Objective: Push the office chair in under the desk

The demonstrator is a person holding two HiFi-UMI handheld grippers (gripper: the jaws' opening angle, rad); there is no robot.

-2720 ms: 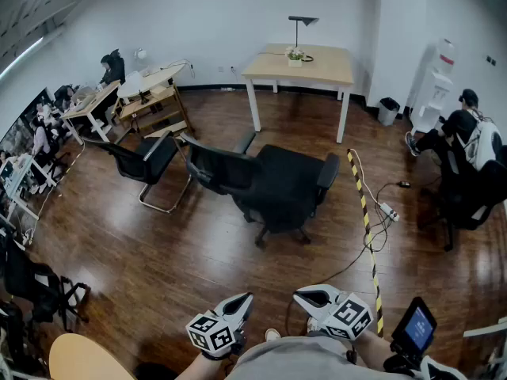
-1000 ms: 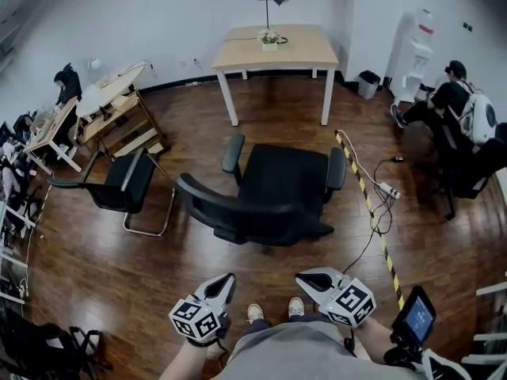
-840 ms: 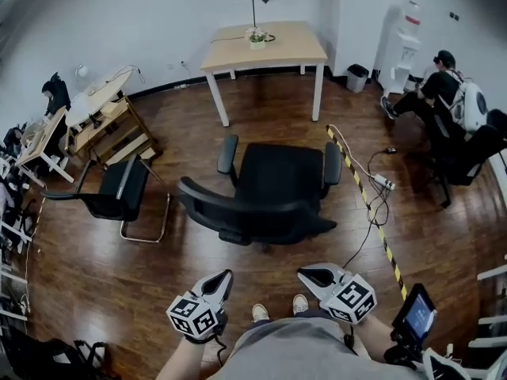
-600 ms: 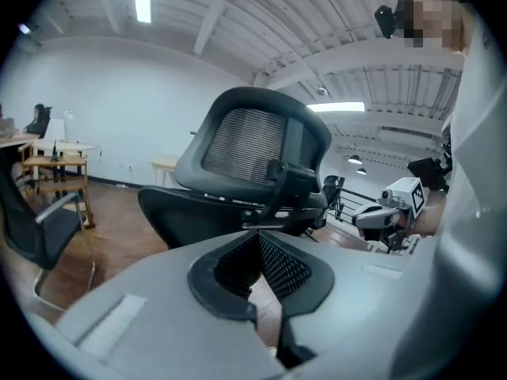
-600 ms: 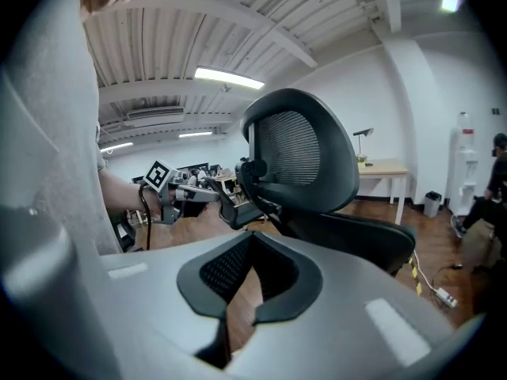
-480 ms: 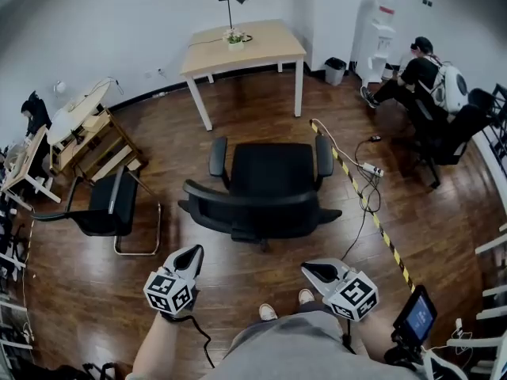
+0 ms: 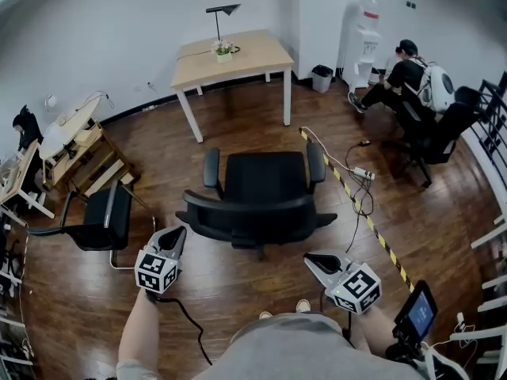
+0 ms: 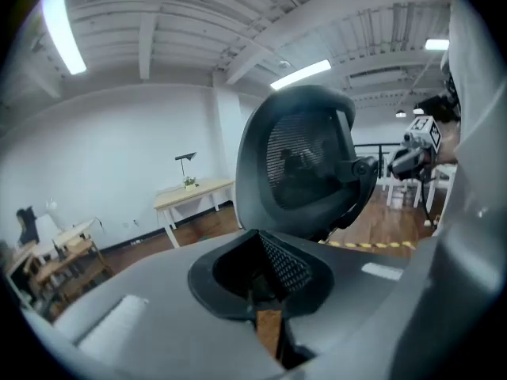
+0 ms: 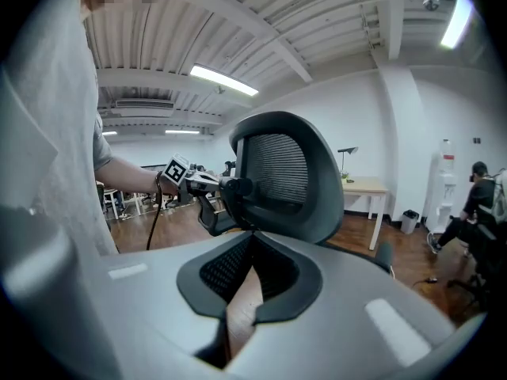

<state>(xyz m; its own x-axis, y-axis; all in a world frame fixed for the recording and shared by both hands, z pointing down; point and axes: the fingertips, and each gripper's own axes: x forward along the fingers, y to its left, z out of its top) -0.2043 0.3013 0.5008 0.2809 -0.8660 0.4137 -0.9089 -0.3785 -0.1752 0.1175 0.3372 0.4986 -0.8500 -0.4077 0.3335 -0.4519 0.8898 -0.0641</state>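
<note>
We see the black office chair (image 7: 261,179) at the middle of the frame, upright on the wooden floor, mesh backrest nearest us, seat and armrests facing the light wooden, white-legged worktop (image 7: 249,51) at upper centre, well apart from it.

Head view looks steeply down; gripper views low, near, both facing office chair (image 8: 305,165).
</note>
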